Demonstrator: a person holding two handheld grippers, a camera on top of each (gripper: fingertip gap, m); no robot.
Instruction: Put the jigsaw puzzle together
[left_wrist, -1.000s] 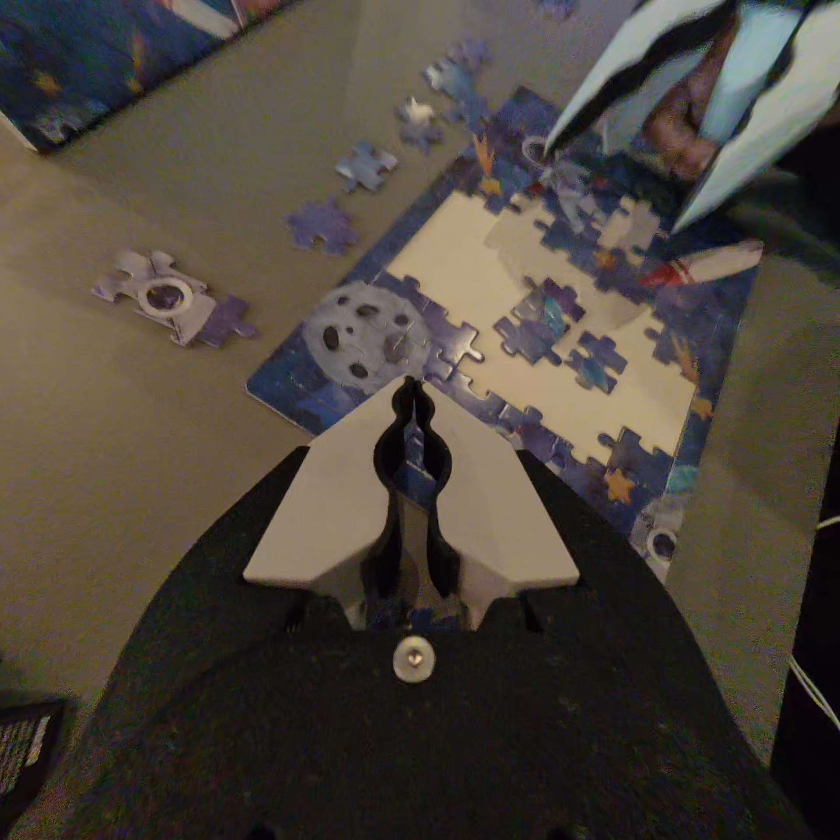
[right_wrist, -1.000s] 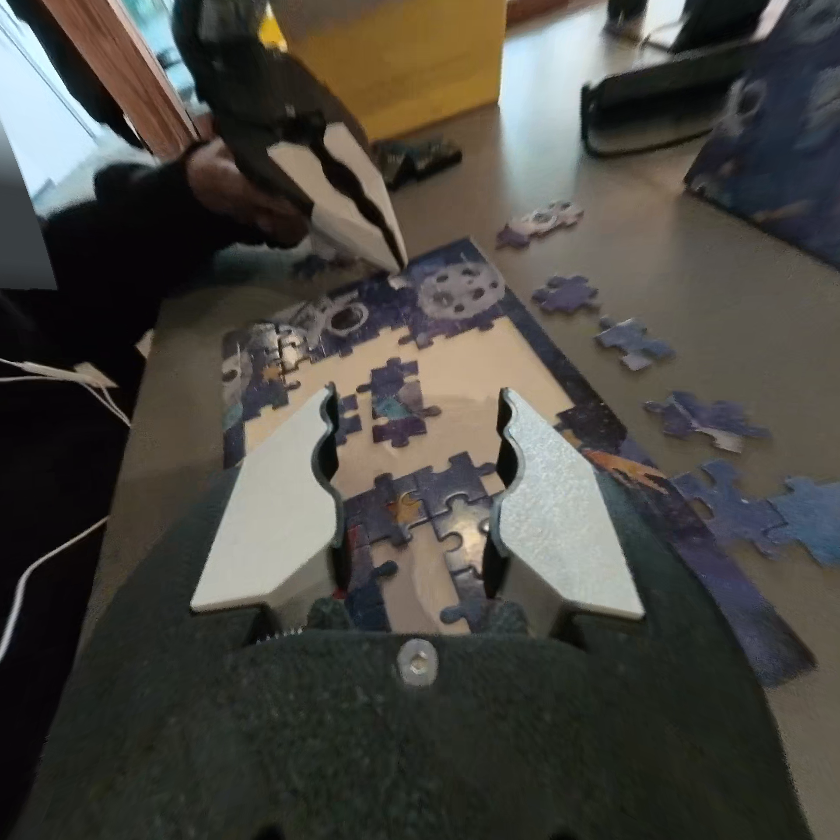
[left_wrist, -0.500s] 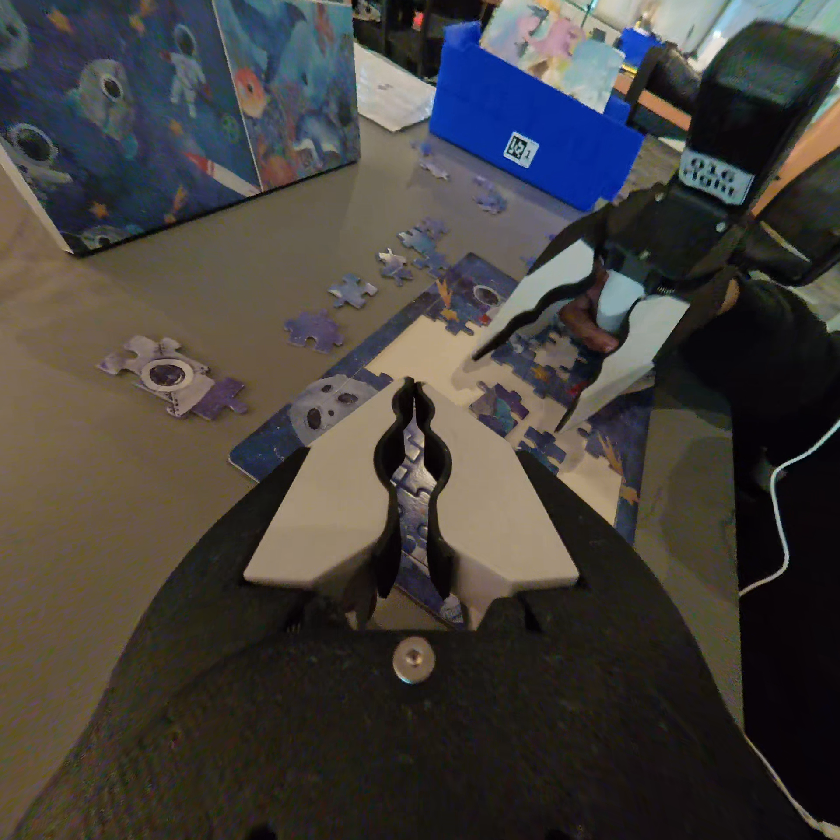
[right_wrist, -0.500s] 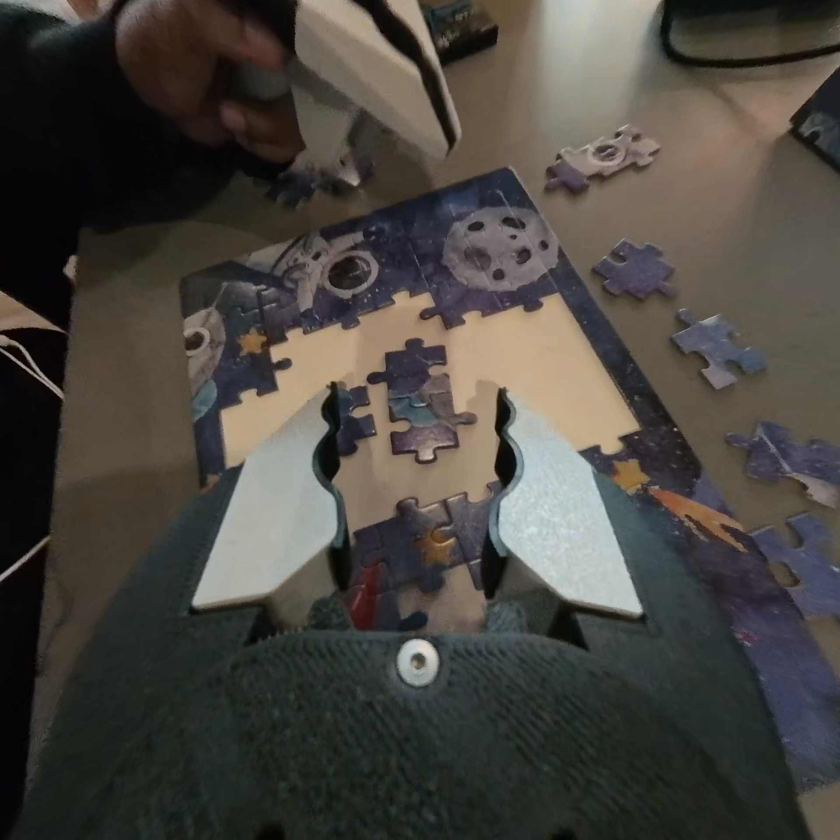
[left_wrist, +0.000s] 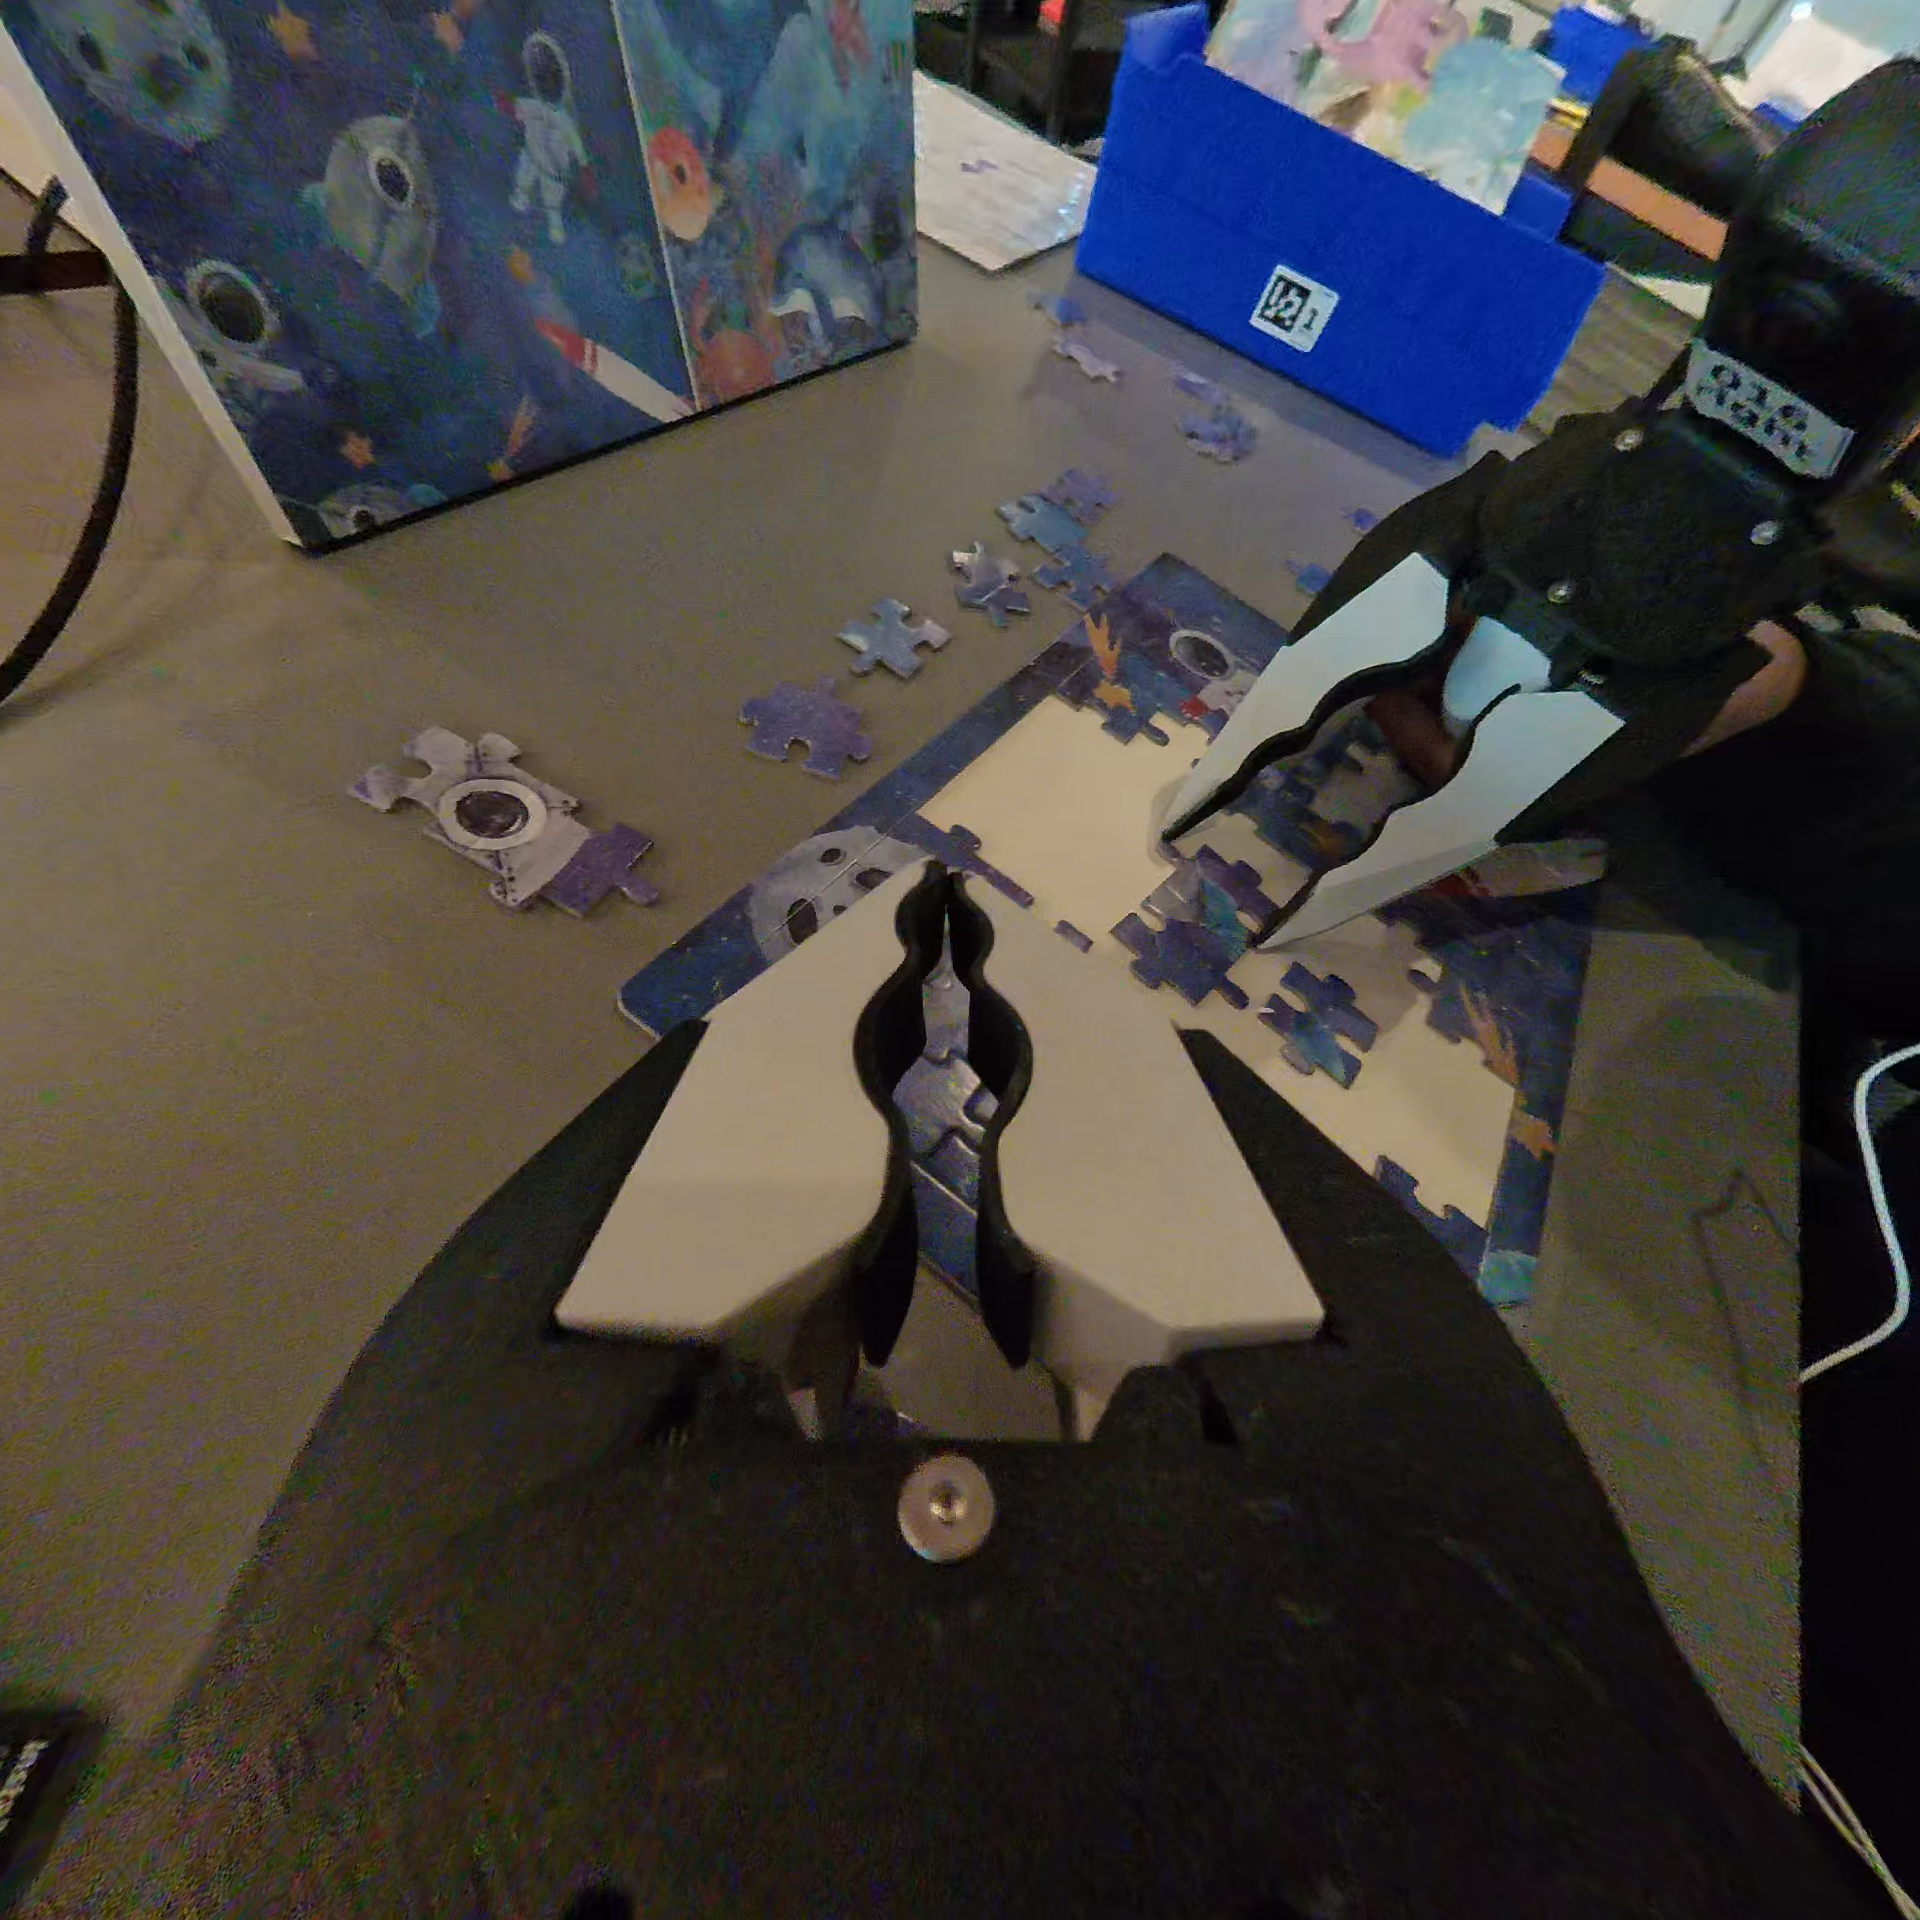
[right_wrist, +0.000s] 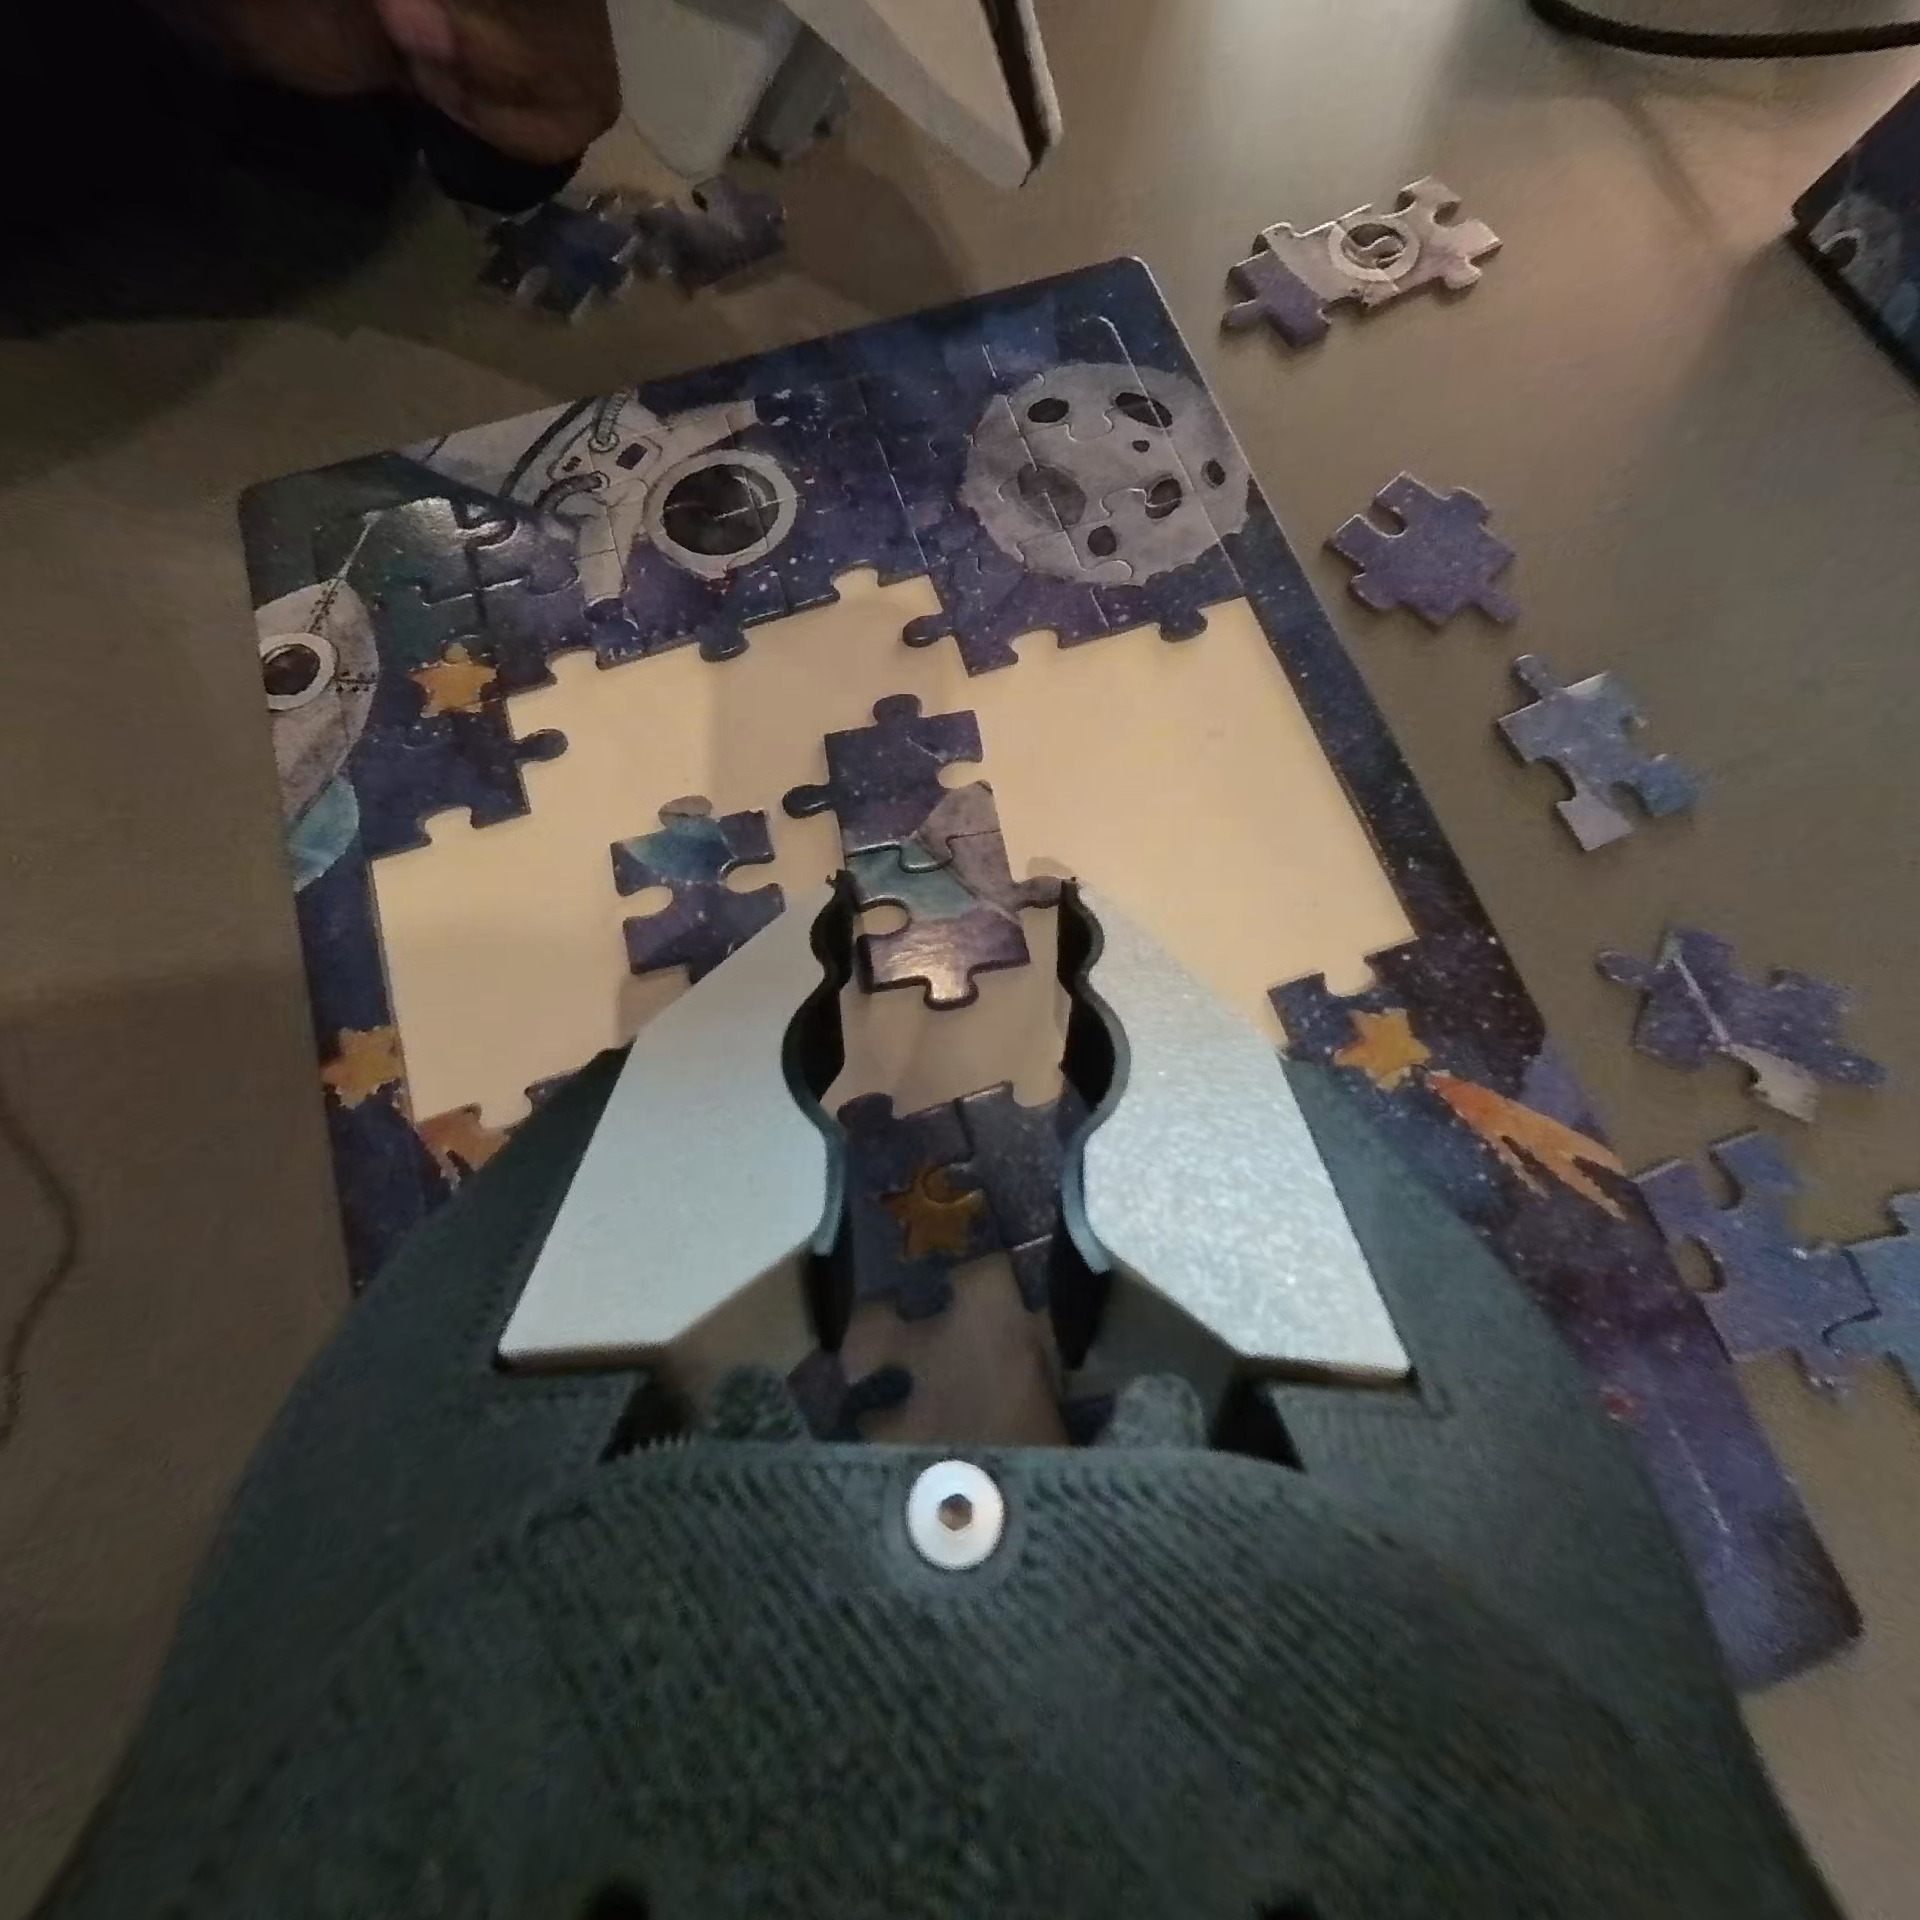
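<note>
The puzzle board lies on the grey table, its border and top rows filled and its cream middle bare; it also shows in the left wrist view. A cluster of joined pieces lies on the bare middle. My right gripper is low over the board, fingers narrowed but apart on either side of the cluster's near piece. It shows in the left wrist view with its tips at the board. My left gripper is shut and empty above the board's moon corner. A single loose piece lies beside the cluster.
An astronaut-helmet pair and several loose pieces lie on the table beside the board. The puzzle box and a blue bin stand at the back. More pieces lie beyond the board's far edge. A white cable hangs at the right.
My left gripper has pulled up and back from the board, still shut. My right gripper has come down to the cluster in the middle and its fingers have narrowed.
</note>
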